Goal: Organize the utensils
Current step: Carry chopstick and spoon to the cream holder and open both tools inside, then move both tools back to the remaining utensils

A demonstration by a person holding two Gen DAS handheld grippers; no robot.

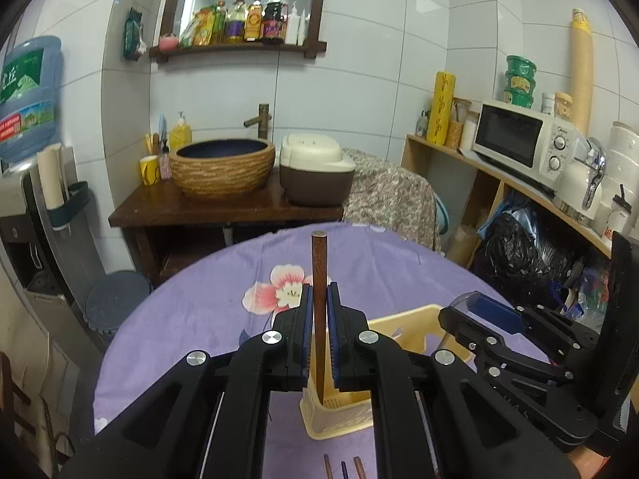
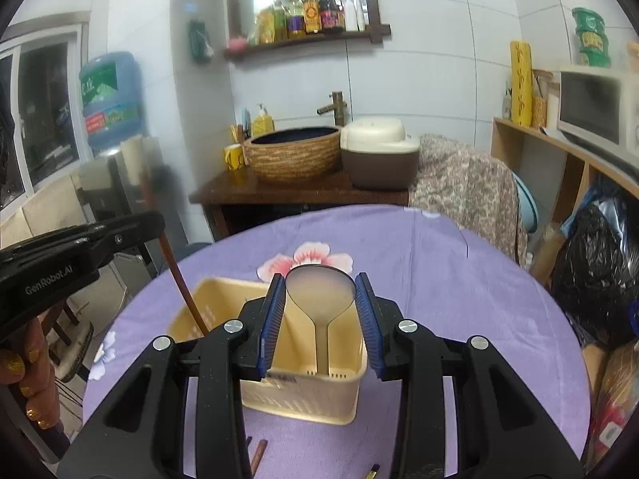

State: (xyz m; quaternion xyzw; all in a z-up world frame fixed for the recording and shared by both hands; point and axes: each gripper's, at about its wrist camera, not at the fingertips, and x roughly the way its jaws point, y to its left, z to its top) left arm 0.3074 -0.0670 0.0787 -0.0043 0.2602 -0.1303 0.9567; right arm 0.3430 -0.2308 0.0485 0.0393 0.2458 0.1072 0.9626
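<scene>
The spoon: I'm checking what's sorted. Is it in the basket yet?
In. The spoon stands upright in the cream basket, bowl up, between the right gripper's open jaws.

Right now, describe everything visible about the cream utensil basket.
The cream utensil basket is a rectangular plastic caddy with slotted lower walls and an inner divider. It stands upright on the purple floral tablecloth. A metal spoon stands bowl-up in its right compartment, between the open right gripper; a brown chopstick, clamped by the left gripper, dips into its left end.
</scene>
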